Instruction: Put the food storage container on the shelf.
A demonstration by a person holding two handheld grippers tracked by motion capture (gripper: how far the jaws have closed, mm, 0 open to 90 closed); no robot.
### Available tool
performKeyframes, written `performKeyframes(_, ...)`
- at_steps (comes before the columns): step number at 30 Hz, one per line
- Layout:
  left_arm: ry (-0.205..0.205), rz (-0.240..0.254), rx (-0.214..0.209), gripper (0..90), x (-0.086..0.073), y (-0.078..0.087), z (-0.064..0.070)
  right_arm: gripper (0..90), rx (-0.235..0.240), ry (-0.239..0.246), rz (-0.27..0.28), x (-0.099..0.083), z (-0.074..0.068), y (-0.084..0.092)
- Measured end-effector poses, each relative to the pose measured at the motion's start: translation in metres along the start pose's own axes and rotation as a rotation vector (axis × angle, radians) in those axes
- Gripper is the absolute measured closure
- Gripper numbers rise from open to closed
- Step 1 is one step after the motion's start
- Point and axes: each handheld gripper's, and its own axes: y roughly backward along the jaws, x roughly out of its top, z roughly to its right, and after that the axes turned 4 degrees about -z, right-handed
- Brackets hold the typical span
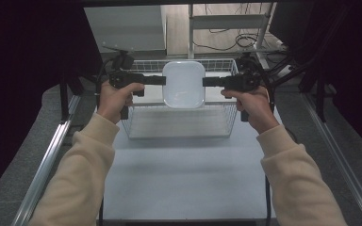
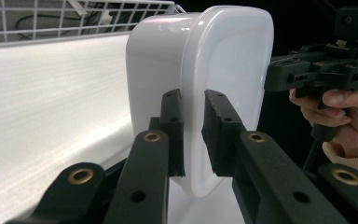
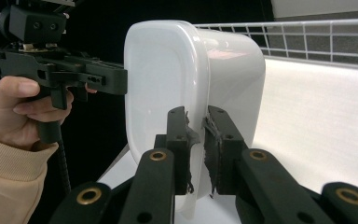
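Here we have the left tool [image 1: 159,80] and the right tool [image 1: 209,81] each pinching an opposite rim of the white tub [image 1: 184,84], which hangs level above the wire basket [image 1: 179,123] on the tabletop [image 1: 184,179]. We judge this the carrying step. Next we must move both hands together, evenly, so the tub neither tilts nor slips.

One white tub [image 1: 184,84], one wire basket [image 1: 179,123]
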Motion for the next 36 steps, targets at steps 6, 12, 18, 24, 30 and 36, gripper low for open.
performKeyframes(6,0.014,-0.012,0.013,78.6,0.017,-0.006,-0.012,80.2,-0.005,-0.033,-0.017,0.019,0.015,-0.010)
performKeyframes(12,0.039,-0.033,0.034,78.6,0.023,-0.009,-0.023,80.1,0.003,-0.055,-0.040,0.026,0.025,-0.021)
performKeyframes(18,0.089,-0.069,0.059,78.6,0.024,-0.021,-0.035,79.5,-0.006,-0.093,-0.088,0.028,0.041,-0.036)
performKeyframes(24,0.150,-0.066,0.002,78.6,0.030,-0.025,-0.053,79.1,0.034,-0.164,-0.095,0.035,0.056,-0.044)
performKeyframes(30,0.277,-0.053,-0.061,77.7,0.037,-0.033,-0.076,75.7,0.042,-0.256,-0.116,0.044,0.070,-0.055)
performKeyframes(36,0.365,-0.028,-0.096,76.2,0.038,-0.041,-0.092,73.6,0.069,-0.368,-0.106,0.046,0.086,-0.066)
